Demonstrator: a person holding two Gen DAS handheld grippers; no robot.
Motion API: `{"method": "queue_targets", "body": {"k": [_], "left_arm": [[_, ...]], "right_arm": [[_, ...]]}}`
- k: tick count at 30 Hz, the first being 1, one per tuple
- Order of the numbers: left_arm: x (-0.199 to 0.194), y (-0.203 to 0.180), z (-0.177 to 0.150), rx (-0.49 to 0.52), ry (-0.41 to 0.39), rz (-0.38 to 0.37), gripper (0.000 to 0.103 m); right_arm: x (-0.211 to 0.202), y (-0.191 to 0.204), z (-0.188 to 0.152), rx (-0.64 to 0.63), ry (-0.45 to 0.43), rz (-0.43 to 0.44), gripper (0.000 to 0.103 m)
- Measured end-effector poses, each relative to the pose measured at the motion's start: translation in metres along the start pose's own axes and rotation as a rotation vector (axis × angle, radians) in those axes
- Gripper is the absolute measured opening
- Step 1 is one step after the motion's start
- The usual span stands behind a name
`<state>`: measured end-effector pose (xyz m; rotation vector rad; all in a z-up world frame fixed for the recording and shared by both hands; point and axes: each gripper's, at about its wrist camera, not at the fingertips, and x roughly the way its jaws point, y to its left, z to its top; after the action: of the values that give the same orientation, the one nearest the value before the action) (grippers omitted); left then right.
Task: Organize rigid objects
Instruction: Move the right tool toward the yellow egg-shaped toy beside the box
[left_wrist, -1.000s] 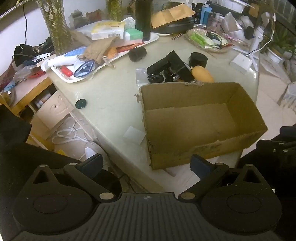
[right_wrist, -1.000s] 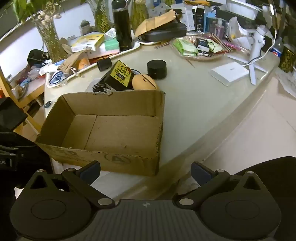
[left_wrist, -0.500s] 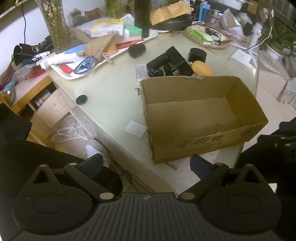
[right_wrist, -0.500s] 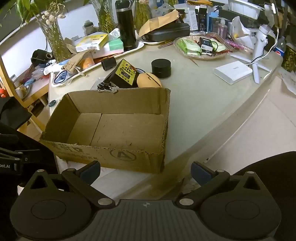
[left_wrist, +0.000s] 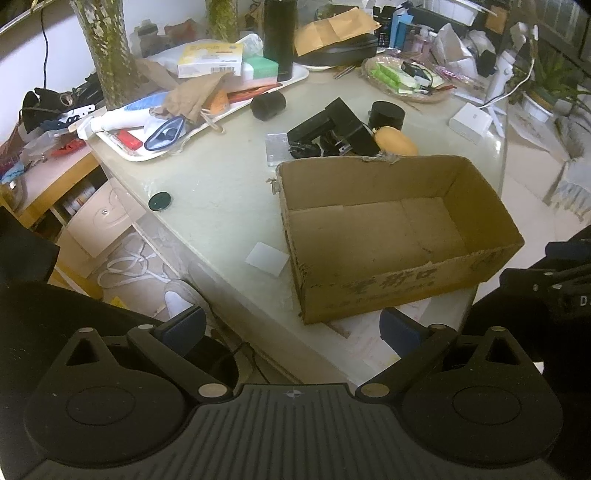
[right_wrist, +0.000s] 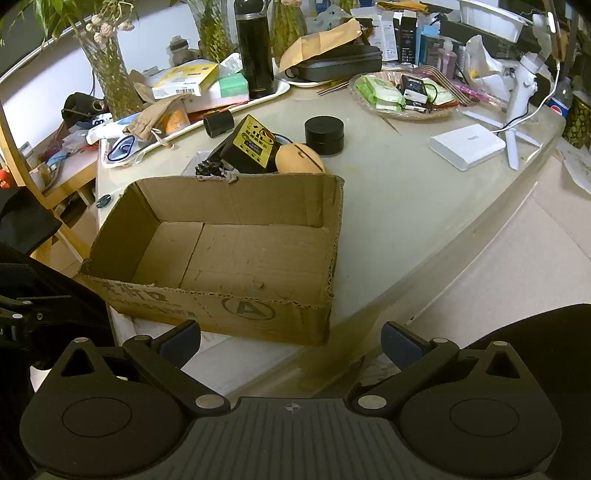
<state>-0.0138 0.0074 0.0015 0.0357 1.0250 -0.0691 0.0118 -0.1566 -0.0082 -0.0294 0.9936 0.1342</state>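
A white power bank (right_wrist: 467, 145) lies beside a snack basket (right_wrist: 406, 96).

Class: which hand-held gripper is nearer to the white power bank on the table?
Right. The right hand-held gripper sits off the table edge on the white power bank's side; the left hand-held gripper is beyond the cardboard box.

Setting: a lived-in home room, cluttered. Evidence: a pale round-edged table (right_wrist: 424, 206) crowded with household odds and ends; a white tray (left_wrist: 236, 107) heaped with boxes, a cloth pouch and tubes; a black thermos flask (right_wrist: 255, 48); glass vases (right_wrist: 110, 74) holding plant stems; a woven basket (right_wrist: 406, 96) of packets and small electronics; a white power adapter (right_wrist: 467, 146) with a cable nearby; toiletry bottles and cartons along the far edge. Beside the table, a low wooden shelf unit (left_wrist: 48, 188) and a tiled floor (left_wrist: 535, 184); potted greenery (left_wrist: 554, 81) at the side.
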Motion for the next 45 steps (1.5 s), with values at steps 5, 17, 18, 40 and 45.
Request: {"method": "queue_targets", "body": {"k": [5,17,18,40,45], "left_arm": [[0.000,-0.001,-0.003,0.003,0.001,0.013,0.103],[-0.008,-0.008,-0.006,0.044,-0.049,-0.042,0.103],[-0.008,-0.009,-0.007,0.047,-0.056,-0.042,0.103],[-0.004,-0.018,0.026,0.093,-0.127,-0.114,0.102],[-0.009,-0.015,0.041,0.087,-0.166,-0.105,0.103]], "right_arm": [[0.000,0.001,0.000,-0.001,0.000,0.001,0.103],[-0.001,0.007,0.003,-0.039,0.001,-0.010,0.103],[-0.001,0.007,0.003,-0.040,0.001,-0.010,0.103],[-0.022,-0.010,0.049,-0.055,-0.069,0.018,0.103],[-0.028,-0.021,0.071,-0.046,-0.108,0.033,0.103]]}}
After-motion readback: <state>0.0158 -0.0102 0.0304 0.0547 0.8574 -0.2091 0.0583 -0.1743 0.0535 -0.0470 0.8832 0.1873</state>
